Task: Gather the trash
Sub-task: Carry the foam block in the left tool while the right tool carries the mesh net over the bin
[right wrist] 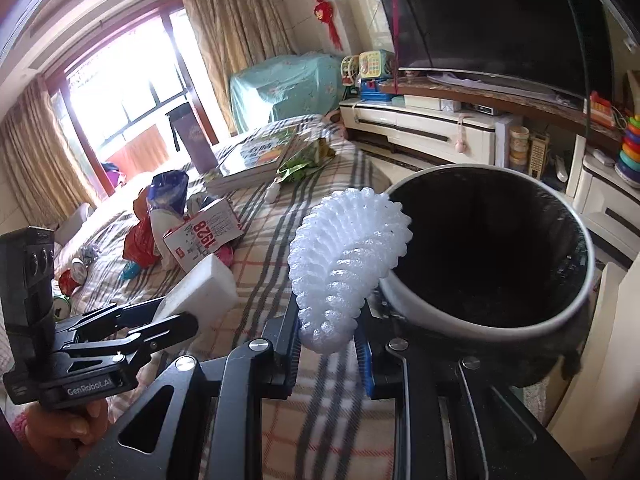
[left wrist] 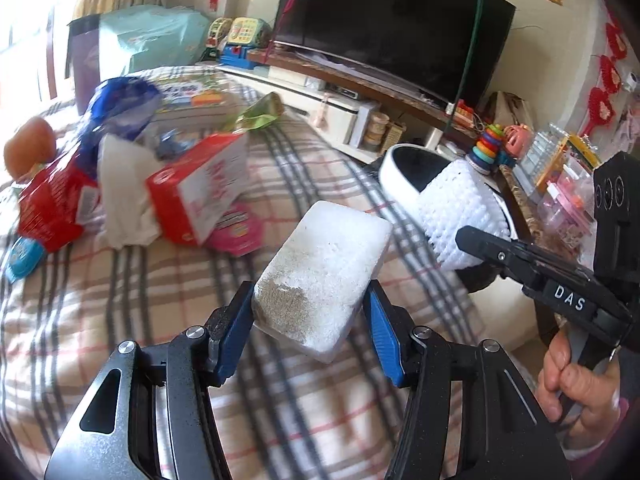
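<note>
- The left gripper [left wrist: 310, 304] is clamped on a white foam block [left wrist: 320, 280], one blue pad against each long side. The block is tilted, with a grey-brown dirty patch at its near end, and it is held above a plaid blanket [left wrist: 120, 300].
- The right gripper [right wrist: 326, 340] pinches the lower end of a white foam net [right wrist: 344, 256], the ribbed kind wrapped around fruit. The net curls upward, and its top edge overlaps the rim of the bin [right wrist: 448, 312] in the right wrist view.
- The bin is round, with a white rim and a black liner. Its inside looks dark, and whether anything lies in it cannot be told.
- The bin stands just beside the blanket's edge, between it and a white TV cabinet [right wrist: 432, 128].
- More trash lies in a heap further along the blanket: a red and white carton [left wrist: 200, 188] on its side, crumpled tissue [left wrist: 120, 196], a red wrapper [left wrist: 52, 208], a blue bag [left wrist: 120, 108], a pink pack [left wrist: 240, 232] and a green wrapper [left wrist: 260, 114].
- Whether the carton holds anything cannot be seen.
- A stack of books [right wrist: 256, 160] lies behind the heap.
- A dark TV [left wrist: 392, 28] stands above the cabinet, with toys alongside it.
- In the left wrist view, the right gripper's black body bears the letters DAS.
</note>
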